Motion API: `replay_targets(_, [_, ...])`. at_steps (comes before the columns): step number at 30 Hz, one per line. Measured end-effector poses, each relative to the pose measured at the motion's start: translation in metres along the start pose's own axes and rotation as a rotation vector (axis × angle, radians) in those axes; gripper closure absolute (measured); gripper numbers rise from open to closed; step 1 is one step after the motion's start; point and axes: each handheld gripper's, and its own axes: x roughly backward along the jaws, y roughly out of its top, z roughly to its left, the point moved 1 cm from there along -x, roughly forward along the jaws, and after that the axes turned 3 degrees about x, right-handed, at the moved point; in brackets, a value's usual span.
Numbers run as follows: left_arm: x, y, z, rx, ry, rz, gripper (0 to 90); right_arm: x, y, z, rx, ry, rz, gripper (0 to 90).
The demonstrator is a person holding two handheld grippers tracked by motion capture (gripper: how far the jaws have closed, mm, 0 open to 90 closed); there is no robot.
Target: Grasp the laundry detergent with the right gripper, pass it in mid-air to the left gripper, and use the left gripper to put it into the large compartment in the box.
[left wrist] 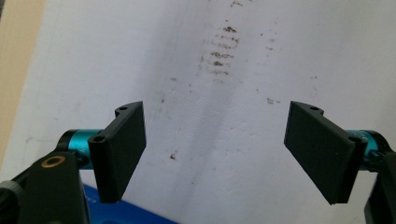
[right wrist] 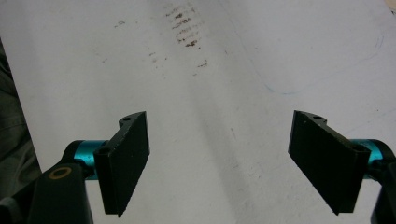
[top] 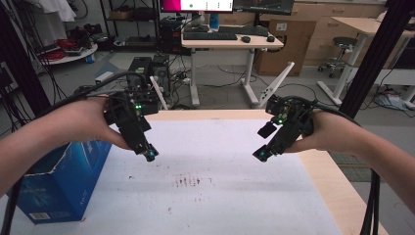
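Two hands hold black grippers above a white sheet [top: 210, 196] on the table. My left gripper [top: 150, 154] hangs over the sheet's left part, tilted down toward the middle. In the left gripper view the left gripper [left wrist: 215, 154] stands open with nothing between its flat black pads [left wrist: 123, 149]. My right gripper [top: 261, 154] hovers over the sheet's right part, angled down and inward. Its own view has the right gripper [right wrist: 219, 158] open as well, with bare sheet between the pads [right wrist: 322, 158]. Brown smudges [top: 187, 181] mark the sheet between the two grippers.
A blue cardboard box [top: 63, 181] stands at the table's left edge, under the left forearm. Bare wood [top: 337, 191] runs along the table's right side. A black frame post [top: 374, 54] rises at the right. Desks, computers and cables lie beyond the far edge.
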Motion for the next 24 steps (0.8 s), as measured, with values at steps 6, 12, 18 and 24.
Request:
replay_targets(6, [-0.012,0.001,-0.003,0.004,-0.003,0.002,21.1,-0.004,-0.001,0.000,0.006,0.005,0.010,19.8])
replay_targets(12, [-0.014,-0.001,-0.004,0.010,-0.012,-0.001,21.1,-0.005,0.001,0.000,0.018,0.007,0.010,19.8])
replay_targets(18, [-0.014,-0.002,-0.003,0.019,-0.014,-0.003,21.1,-0.006,0.002,0.000,0.020,0.009,0.006,19.8])
replay_targets(24, [-0.015,-0.003,-0.003,0.021,-0.015,0.007,21.2,-0.006,0.001,-0.001,0.017,0.006,0.009,19.8])
